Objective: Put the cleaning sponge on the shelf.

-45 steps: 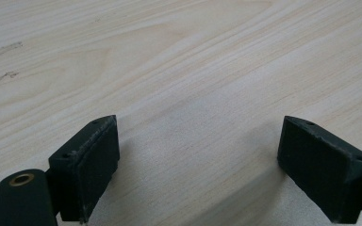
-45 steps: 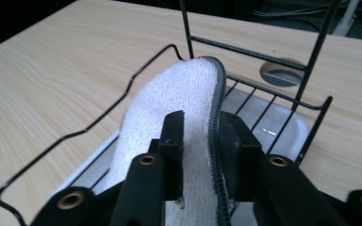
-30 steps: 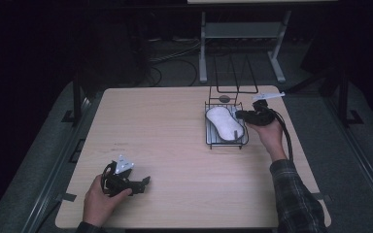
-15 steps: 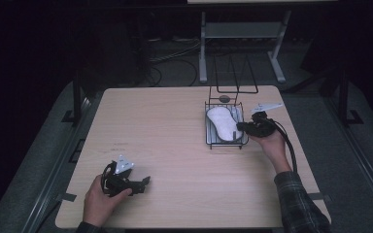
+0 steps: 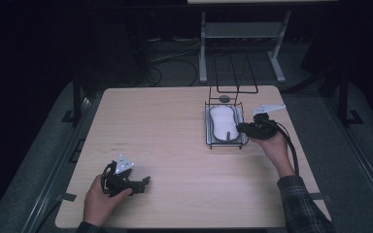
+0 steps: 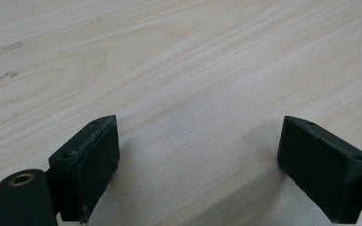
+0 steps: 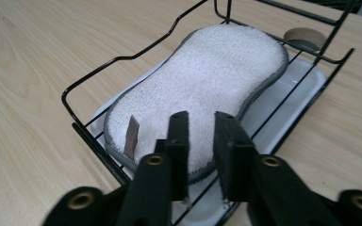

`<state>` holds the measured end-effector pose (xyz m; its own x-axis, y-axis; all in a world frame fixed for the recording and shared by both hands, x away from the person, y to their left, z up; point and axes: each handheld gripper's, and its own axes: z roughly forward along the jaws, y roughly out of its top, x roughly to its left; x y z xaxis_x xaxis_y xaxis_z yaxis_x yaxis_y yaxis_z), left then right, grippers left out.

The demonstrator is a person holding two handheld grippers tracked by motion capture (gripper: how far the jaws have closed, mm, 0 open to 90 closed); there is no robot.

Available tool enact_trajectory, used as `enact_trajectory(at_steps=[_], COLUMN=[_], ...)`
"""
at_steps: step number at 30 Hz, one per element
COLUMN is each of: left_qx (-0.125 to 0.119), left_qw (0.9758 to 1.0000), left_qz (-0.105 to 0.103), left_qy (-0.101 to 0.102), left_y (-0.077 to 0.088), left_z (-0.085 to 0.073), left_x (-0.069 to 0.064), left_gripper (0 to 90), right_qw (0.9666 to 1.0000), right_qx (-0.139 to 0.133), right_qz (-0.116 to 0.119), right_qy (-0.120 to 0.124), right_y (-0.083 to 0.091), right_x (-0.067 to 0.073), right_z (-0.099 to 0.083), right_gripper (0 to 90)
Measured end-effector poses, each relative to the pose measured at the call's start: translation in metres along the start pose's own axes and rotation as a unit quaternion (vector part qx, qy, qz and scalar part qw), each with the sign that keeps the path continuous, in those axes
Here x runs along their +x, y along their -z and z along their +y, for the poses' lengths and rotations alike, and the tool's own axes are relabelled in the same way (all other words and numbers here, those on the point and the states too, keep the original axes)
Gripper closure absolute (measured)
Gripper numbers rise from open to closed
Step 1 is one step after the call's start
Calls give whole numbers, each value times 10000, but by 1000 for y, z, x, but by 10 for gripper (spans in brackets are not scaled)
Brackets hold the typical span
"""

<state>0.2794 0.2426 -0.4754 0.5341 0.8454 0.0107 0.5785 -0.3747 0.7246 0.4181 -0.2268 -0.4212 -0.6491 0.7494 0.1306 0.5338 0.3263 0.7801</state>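
Observation:
A white oblong sponge [image 5: 222, 122] [image 7: 202, 80] lies flat in a black wire rack [image 5: 207, 141] [image 7: 122, 59] with a white tray [image 7: 301, 80] under it, right of the table's middle. My right gripper [image 5: 240, 128] [image 7: 201, 117] reaches in from the rack's right side, low over the sponge's near edge. Its jaws have just been opening and stand a narrow gap apart, with nothing pinched between them. A small grey tag [image 7: 132, 136] sticks up from the sponge's rim. My left gripper [image 5: 145, 182] [image 6: 198, 136] rests at the front left, jaws wide apart over bare wood.
A small round brownish disc [image 5: 224, 98] [image 7: 304, 37] sits at the rack's far end. A tall black wire frame [image 5: 233, 73] rises at the table's far edge behind the rack. A metal stand [image 5: 238, 29] and cables are on the floor beyond.
My right hand has slid along the rack's right side toward the table's front, and the gripper now points in at the sponge's near end. The left hand has kept still.

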Motion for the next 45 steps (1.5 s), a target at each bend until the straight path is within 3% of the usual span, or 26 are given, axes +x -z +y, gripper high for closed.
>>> enact_trajectory(at_steps=[1, 6, 8, 12, 22, 33, 45], left_qx=[0, -2, -1, -1, -5, -14, -2], left_qw=[10000, 10000, 10000, 10000, 10000, 10000, 10000], left_qz=[0, 1, 0, 1, 3, 2, 4], left_qy=[0, 3, 3, 0, 0, -4, -25], left_y=[0, 0, 0, 0, 0, 0, 0], left_z=[0, 0, 0, 0, 0, 0, 0], left_x=[0, 0, 0, 0, 0, 0, 0], left_gripper=[127, 127, 126, 126, 127, 127, 127], right_qw=[10000, 9996, 9994, 9990, 9990, 9991, 9984], right_qx=[0, -160, -159, -95, -76, 76, 238], right_qz=[0, -44, -219, -331, -386, -410, -474], right_qy=[0, -234, -210, -287, -228, -59, -176], right_y=[0, 20, 26, 36, 54, 73, 86], right_x=[0, 0, 2, 4, 12, 32, 39], right_z=[0, -7, -11, -21, -43, -72, -104], right_gripper=[723, 486, 412, 319, 273, 262, 252])
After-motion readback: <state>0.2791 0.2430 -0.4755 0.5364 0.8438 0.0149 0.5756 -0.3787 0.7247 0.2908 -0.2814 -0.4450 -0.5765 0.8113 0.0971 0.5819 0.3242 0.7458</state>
